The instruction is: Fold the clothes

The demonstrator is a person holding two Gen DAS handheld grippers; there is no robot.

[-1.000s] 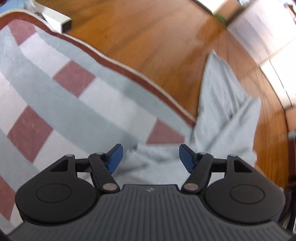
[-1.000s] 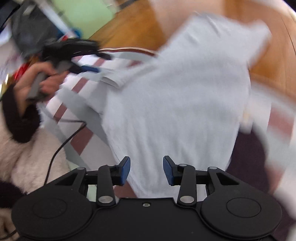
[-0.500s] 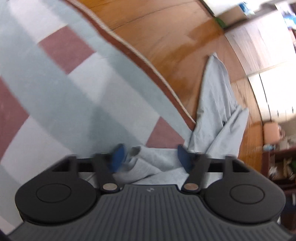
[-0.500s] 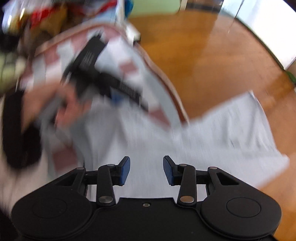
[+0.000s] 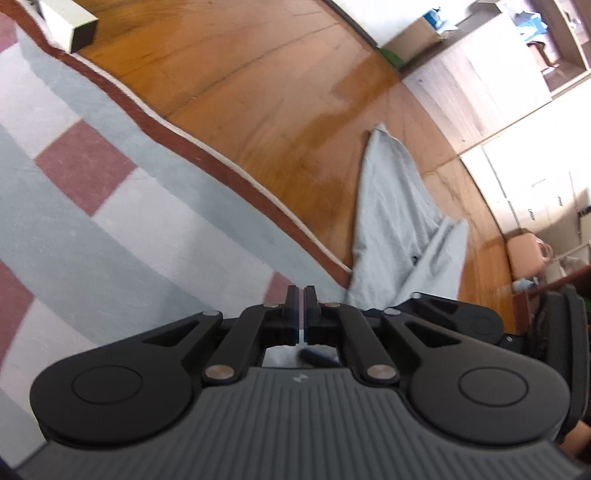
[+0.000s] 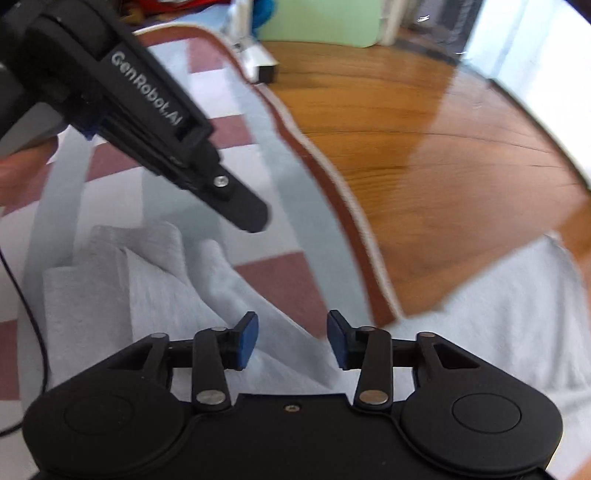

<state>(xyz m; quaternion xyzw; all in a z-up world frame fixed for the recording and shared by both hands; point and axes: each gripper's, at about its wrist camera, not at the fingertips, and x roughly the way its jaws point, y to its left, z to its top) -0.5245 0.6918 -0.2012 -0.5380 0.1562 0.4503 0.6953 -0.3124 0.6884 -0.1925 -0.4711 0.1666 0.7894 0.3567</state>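
Checked rug (image 5: pixel 110 229) on wood floor; grey garment (image 6: pixel 498 314) spread; left claw (image 5: pixel 300 306) together, right claw (image 6: pixel 291 339) apart.

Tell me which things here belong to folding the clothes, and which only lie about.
Belong to the job:
- grey garment
- left claw, shut
- right claw, open above the garment

Only lying about:
- checked rug
- wooden floor
- white box at the rug's edge
- black cable
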